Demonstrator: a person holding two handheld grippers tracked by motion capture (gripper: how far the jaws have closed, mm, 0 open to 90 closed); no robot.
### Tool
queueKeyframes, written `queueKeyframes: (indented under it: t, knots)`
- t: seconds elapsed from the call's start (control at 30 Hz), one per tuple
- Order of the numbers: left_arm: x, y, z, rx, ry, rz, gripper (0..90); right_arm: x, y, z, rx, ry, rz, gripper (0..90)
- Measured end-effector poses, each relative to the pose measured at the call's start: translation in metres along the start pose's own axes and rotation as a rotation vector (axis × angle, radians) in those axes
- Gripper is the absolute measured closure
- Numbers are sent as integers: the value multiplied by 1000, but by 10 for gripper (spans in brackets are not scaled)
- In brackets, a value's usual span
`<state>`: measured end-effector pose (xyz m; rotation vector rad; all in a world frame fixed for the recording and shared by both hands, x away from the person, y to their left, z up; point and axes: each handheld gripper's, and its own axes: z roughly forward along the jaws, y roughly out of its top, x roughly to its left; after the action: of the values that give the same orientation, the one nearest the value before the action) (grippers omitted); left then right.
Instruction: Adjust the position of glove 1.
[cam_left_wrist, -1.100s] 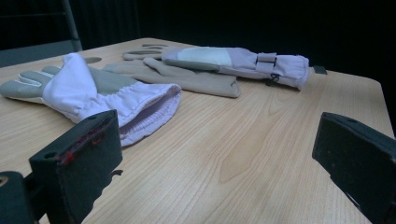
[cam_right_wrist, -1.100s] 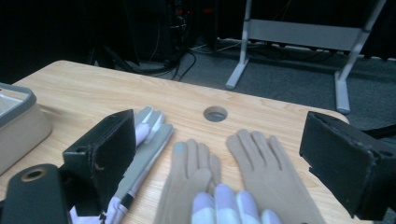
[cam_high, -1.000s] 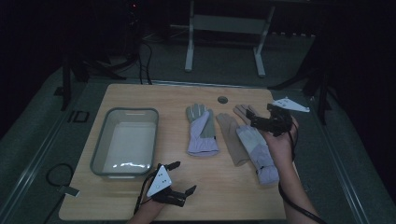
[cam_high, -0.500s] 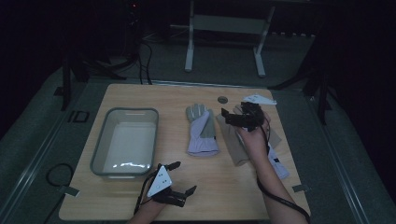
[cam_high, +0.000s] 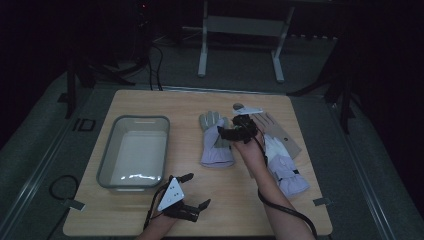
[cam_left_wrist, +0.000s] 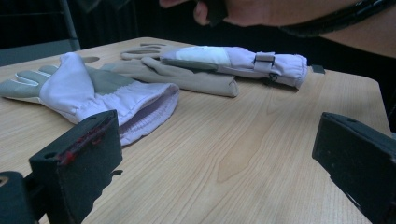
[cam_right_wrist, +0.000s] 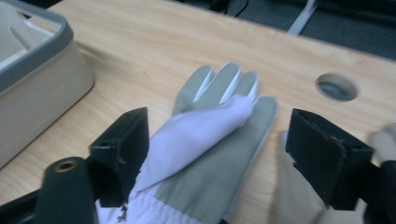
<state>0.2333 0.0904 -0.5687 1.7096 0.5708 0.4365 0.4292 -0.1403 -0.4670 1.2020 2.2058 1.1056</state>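
Hovering at mid-frame of the high view, the right gripper (cam_high: 231, 133) has its jaws spread, just closing a little, over the glove (cam_high: 215, 142) lying flat on the counter (cam_high: 190, 105). At lower centre, the left gripper (cam_high: 194, 191) rests with jaws spread, empty.

High view: overhead, facing forward and down on the whole desk (cam_high: 150, 105). Both gripper views: low, close, sharing the lavender glove (cam_high: 216, 145).
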Motion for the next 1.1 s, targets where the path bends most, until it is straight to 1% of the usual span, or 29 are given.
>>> queueKeyframes:
  t: [0.03,0.07,0.1,0.13,0.23,0.27,0.3,0.43,0.47,0.57,0.67,0.7,0.73,0.8,0.87,0.9,1.03,1.1]
  knots:
    - [0,0,0,0,0,-1,16,1,-2,5,15,3,-2,241]
    - [0,0,0,0,0,-1,16,1,-2,5,15,3,-2,241]
    - [0,0,0,-1,1,5,16,4,-5,12,44,3,-10,297]
    - [0,0,0,-1,1,5,16,5,-7,15,54,4,-8,307]
    - [0,0,0,-2,-3,6,16,7,-13,24,95,7,-5,380]
    - [0,0,0,-2,-9,4,16,7,-14,26,106,6,-7,388]
    - [-1,0,0,-2,-10,4,16,7,-16,29,120,19,-5,417]
    - [-1,0,0,-4,-8,7,16,6,-23,37,165,28,8,453]
    - [-1,0,0,-2,-9,5,16,6,-25,39,175,20,11,453]
    - [-1,0,0,-2,-10,4,16,6,-30,46,203,15,13,445]
    - [-1,0,0,-4,-9,5,16,6,-36,52,211,14,1,415]
    - [-1,0,0,-3,-10,4,16,6,-39,54,213,0,-4,418]
    - [-1,0,0,-3,-10,4,16,7,-41,56,212,0,-2,418]
    - [-1,0,0,-2,-10,3,16,8,-45,60,217,-2,-15,425]
    - [-1,0,0,-2,-10,3,16,8,-46,61,216,1,-20,438]
    - [-1,0,0,-2,-9,3,16,8,-48,61,213,14,-5,463]
    - [-1,0,0,-2,-9,2,16,7,-50,61,201,25,-3,498]
    - [-1,0,0,-1,-8,1,16,6,-50,61,198,22,-1,542]
